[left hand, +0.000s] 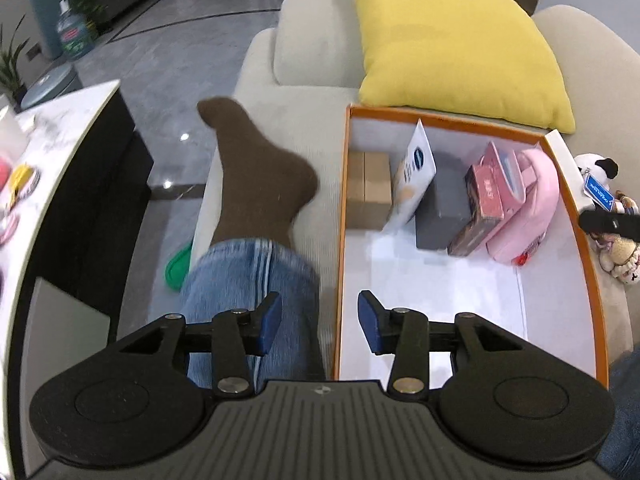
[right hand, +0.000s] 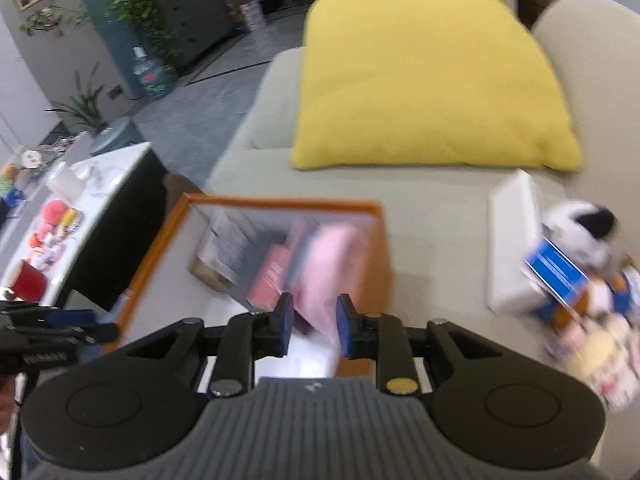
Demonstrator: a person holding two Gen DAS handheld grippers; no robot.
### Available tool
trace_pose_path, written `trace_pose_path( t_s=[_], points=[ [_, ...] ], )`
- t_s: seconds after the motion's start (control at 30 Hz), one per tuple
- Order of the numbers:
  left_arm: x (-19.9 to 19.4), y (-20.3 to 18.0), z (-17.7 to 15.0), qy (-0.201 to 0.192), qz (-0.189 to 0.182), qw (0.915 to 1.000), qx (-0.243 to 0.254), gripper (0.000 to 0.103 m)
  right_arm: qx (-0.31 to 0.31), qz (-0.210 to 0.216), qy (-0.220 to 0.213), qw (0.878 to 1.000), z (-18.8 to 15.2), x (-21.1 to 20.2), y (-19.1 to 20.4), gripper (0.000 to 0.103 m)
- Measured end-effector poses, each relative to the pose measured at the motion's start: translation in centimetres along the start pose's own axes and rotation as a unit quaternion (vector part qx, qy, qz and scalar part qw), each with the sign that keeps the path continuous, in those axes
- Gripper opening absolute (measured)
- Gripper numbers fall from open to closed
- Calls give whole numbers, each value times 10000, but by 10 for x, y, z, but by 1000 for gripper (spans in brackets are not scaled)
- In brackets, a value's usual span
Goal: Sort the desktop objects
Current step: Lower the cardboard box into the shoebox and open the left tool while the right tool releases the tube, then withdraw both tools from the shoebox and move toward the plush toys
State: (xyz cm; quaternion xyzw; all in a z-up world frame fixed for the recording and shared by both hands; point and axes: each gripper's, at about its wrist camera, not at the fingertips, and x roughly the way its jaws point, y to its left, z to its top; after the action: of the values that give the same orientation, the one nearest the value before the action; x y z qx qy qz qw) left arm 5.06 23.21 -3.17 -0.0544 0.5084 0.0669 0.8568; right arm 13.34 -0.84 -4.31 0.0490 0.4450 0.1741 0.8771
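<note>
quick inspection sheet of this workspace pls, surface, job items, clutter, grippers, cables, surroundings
surface: beige fabric sofa seat, bearing an orange-rimmed white box
job's things: in the box, a brown cardboard carton, a white pouch, a grey block, a reddish book and a pink zip case, leaning together at the far end
clutter: panda plush toy, blue-and-white card and white flat box beside the box
grippers: left gripper open, empty; right gripper open, nothing pressed, view blurred
cables: nothing seen
surroundings: yellow square cushion, white marble-top table with small items, a person's jeans leg and brown sock
</note>
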Motion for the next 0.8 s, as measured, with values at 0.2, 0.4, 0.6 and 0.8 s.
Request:
trace_pose_path(
  t_s=[0.2,0.4,0.6,0.8],
  points=[
    [7,-2,-19,142,74,9996,-219,46,225,78,181,9996,-35,5,-2,27],
    [17,-6,-30,264,100,9991,-315,31,193,-92,207,9996,-52,17,6,26],
    [23,-11,-28,324,63,9988,-361,14,157,-130,127,9997,-55,15,1,20],
    [27,-27,-24,414,-23,9987,-290,12,140,-182,51,9997,-51,12,-11,16]
  ],
)
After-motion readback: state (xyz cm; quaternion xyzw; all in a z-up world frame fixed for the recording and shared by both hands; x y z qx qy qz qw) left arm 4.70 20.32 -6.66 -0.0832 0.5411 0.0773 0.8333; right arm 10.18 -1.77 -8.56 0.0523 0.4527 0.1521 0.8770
